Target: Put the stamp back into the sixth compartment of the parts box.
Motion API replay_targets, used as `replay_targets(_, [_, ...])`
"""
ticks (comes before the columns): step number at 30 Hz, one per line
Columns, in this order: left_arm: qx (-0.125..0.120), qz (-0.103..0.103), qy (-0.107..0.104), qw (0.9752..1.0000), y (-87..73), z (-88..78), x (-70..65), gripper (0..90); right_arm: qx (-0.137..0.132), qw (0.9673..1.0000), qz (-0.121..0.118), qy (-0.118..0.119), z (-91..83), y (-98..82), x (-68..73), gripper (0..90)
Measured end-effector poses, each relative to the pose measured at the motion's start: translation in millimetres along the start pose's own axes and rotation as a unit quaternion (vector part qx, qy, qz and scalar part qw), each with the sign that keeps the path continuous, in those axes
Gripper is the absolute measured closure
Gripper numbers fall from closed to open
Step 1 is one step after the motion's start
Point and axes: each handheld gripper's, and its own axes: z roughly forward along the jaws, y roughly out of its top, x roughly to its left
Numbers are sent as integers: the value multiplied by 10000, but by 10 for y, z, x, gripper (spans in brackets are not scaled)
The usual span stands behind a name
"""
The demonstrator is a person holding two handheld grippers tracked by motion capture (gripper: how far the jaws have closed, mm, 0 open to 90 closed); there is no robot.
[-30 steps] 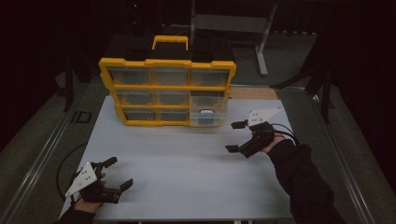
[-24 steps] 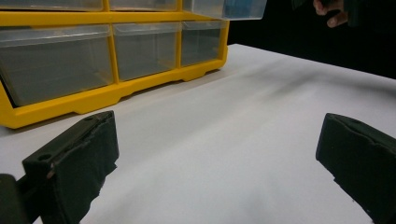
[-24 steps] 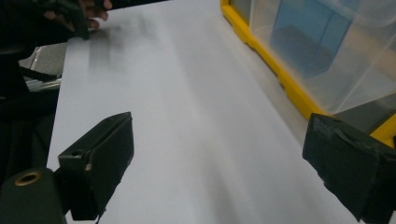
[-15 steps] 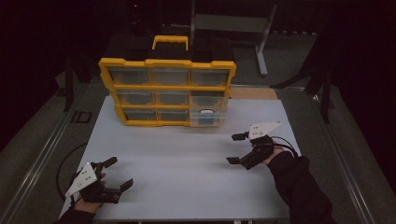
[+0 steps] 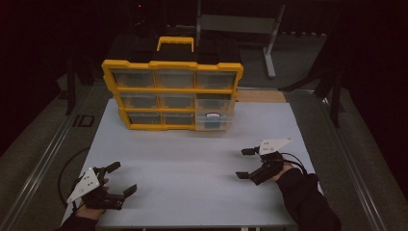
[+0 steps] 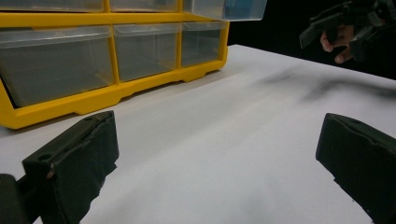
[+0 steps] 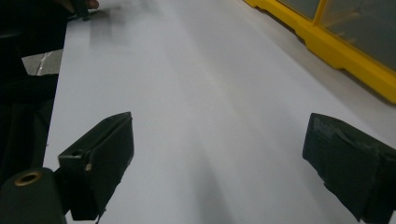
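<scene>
Table (image 5: 192,159) of pale grey-white takes up the middle of the room, and at its far edge stands a yellow plastic organiser case with clear drawers and a carry handle on top (image 5: 171,94), upright, its three rows of compartments facing the person. One clear drawer at the right of the case (image 5: 214,118) sticks out a little from the front, with something blue and white inside it that I cannot make out. The left hand-held gripper (image 5: 118,180) sits low over the near left corner of the table, its two black jaws spread wide with nothing between them; in the left gripper view the yellow case lies ahead and to the left, well apart from the jaws. The right hand-held gripper (image 5: 245,163) hovers near the right edge of the table, jaws likewise spread wide and empty, a grey three-cornered plate on top, pointing across the table. It is some way in front of the case, touching nothing, and a dark sleeve (image 5: 308,202) runs back from it.
</scene>
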Motion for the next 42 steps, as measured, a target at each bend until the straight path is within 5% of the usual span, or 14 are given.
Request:
replay_targets(13, [-6,-13,-2,10000,1,-3,0,2,-288,9982,496,-197,-5,-304,93,92])
replay_targets(20, [-6,-19,-3,10000,0,-2,2,2,-313,9975,566,-293,-27,-424,134,92])
replay_targets(25, [-10,-17,-9,10000,-3,-1,4,2,-497,9952,622,-566,-70,-469,167,92])
replay_targets(42, [24,36,-28,10000,-5,8,-2,2,-680,9934,748,-542,-109,-589,102,92])
